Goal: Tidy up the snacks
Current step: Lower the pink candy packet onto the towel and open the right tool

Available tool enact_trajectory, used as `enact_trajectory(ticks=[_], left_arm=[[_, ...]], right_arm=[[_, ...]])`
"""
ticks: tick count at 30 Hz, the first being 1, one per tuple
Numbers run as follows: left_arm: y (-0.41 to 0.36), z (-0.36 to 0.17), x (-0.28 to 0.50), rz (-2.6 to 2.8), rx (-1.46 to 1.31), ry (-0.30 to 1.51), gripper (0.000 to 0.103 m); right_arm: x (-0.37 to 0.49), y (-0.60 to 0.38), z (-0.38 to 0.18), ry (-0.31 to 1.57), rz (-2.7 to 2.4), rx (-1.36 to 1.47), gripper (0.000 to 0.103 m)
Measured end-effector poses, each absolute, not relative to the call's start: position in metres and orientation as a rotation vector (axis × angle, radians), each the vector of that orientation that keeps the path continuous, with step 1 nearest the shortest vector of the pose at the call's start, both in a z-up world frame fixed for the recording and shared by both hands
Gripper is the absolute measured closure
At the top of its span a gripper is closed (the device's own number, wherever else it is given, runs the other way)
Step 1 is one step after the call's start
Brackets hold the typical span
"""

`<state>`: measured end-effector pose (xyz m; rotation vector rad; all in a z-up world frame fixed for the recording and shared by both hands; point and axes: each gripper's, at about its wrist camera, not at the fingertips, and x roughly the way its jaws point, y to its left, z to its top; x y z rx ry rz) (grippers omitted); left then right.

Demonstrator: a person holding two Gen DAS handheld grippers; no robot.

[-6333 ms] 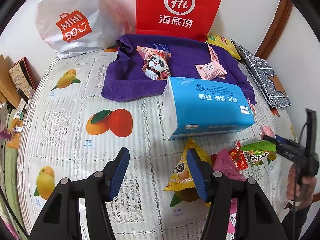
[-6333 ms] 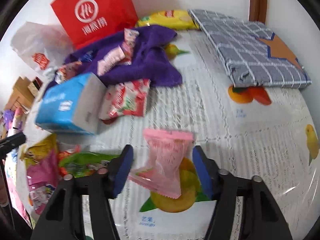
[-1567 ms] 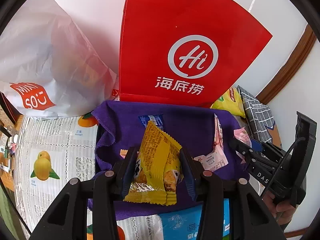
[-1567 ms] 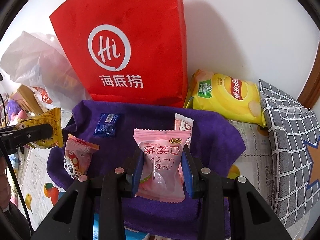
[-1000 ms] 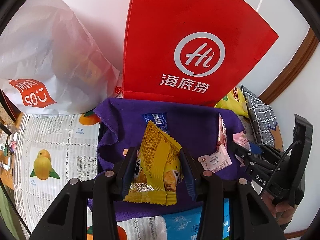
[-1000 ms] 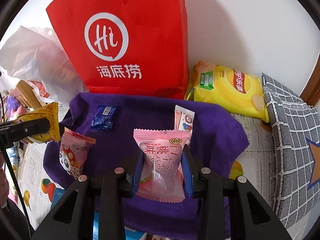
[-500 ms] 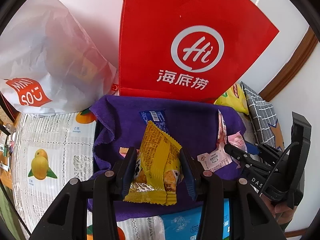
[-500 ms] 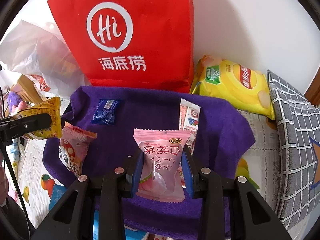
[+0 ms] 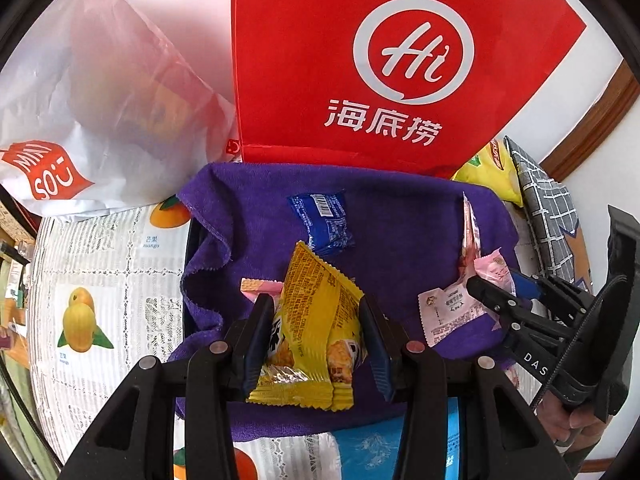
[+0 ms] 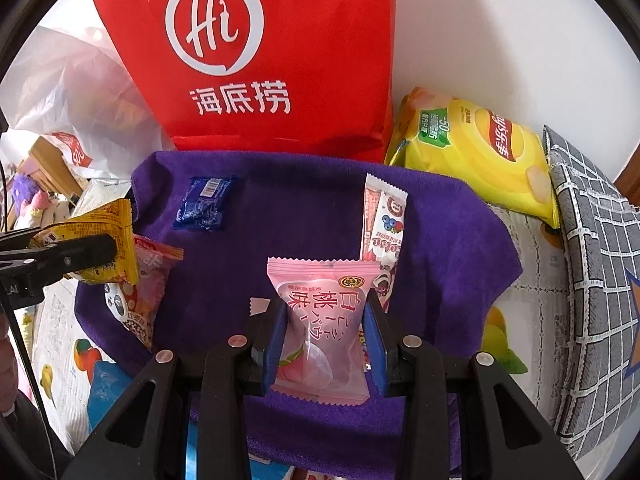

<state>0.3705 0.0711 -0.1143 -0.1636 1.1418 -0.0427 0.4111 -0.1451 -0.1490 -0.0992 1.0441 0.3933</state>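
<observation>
I hold my left gripper (image 9: 316,344) clamped on the yellow packet (image 9: 312,320) and my right gripper (image 10: 324,340) clamped on the pink packet (image 10: 324,320), both above the purple towel (image 10: 300,220) where, I judge, the snacks are being gathered.

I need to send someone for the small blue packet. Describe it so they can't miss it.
Find the big red bag against the wall; a purple towel lies in front of it. The small blue packet lies near the towel's back left corner, alone, dark and crinkled, the only blue wrapper among pink and yellow ones.

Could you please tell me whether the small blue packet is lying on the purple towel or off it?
On it. The small blue packet lies flat on the purple towel, purple cloth showing all around it, clear of both grippers.
</observation>
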Motion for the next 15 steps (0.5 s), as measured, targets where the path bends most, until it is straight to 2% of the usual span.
enact_trajectory(ticks=[10, 15], left_arm=[[0.0726, -0.1193, 0.3727, -0.034, -0.154, 1.154, 0.061], [0.0688, -0.1219, 0.3739, -0.040, -0.143, 1.167, 0.061]], right_arm=[[0.4121, -0.1463, -0.1520, 1.055, 0.390, -0.091, 0.065], [0.4103, -0.1471, -0.1475, 1.046, 0.397, -0.089, 0.050]])
